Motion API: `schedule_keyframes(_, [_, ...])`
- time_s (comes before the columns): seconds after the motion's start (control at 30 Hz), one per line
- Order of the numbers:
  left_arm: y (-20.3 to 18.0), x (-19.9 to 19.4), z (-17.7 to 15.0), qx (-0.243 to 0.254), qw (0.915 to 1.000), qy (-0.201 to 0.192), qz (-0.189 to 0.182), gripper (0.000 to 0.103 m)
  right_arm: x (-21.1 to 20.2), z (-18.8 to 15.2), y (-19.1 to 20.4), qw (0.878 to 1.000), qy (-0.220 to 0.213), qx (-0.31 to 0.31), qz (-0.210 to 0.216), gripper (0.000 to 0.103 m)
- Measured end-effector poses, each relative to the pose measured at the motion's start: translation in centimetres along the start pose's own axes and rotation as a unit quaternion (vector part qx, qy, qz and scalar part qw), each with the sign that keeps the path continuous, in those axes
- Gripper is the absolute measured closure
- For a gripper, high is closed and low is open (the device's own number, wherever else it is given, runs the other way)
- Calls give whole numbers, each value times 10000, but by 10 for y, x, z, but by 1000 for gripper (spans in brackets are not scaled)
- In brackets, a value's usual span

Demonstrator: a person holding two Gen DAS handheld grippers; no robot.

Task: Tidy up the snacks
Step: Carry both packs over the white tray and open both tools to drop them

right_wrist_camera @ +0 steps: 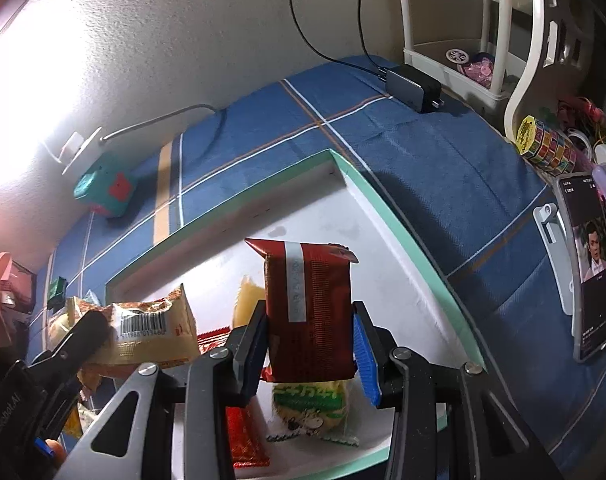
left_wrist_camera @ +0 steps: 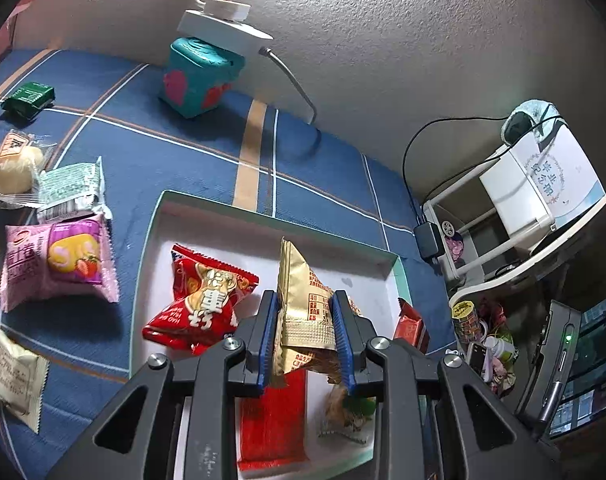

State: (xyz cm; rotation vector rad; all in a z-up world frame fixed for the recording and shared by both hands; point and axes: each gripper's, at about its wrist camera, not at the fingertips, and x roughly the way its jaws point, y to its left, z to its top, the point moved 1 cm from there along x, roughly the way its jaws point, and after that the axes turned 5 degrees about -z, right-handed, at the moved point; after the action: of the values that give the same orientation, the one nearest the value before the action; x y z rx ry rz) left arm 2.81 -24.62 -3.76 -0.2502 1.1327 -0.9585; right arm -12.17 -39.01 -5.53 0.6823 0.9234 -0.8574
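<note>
Left tool [left_wrist_camera: 306,334]: is gripping a gold packet [left_wrist_camera: 303,300], lower centre of frame, above the tray [left_wrist_camera: 263,216].
Right tool [right_wrist_camera: 311,354]: is gripping a dark red packet [right_wrist_camera: 309,304], centre of frame, over the tray.
Tray: is lying on the blue cloth [left_wrist_camera: 175,152].

Both grippers: black angular frames, triangular cut-outs, silver round screws at joints, ridged blue pads; left gripper [left_wrist_camera: 306,338], right gripper [right_wrist_camera: 311,350], pale lettering at 8 o'clock in right view
</note>
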Motion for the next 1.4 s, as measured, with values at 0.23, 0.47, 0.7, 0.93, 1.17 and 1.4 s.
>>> schedule_keyframes(0.23, [3,16,-1,105,9999,60,102,75,10,6,-6,9999,20,35,-111,61])
schedule_keyframes(0.47, [6,18,-1,118,9998,77,162,74,16,7,-13,9998,86,116,-160,61])
schedule_keyframes(0.7, [-2,1,8,163,9997,45,169,66,10,7,-8,9998,58,-5,-209,60])
schedule_keyframes(0.93, [-4,-24,14,286,9979,33,578,61,3,3,0,9996,102,-115,-223,60])
schedule_keyframes(1.17, [14,-41,10,443,9882,202,1455,44,-4,-11,12,9994,212,-208,-158,60])
schedule_keyframes(1.4, [33,-57,4,495,9796,250,1934,43,-14,-29,25,9987,256,-398,-179,60])
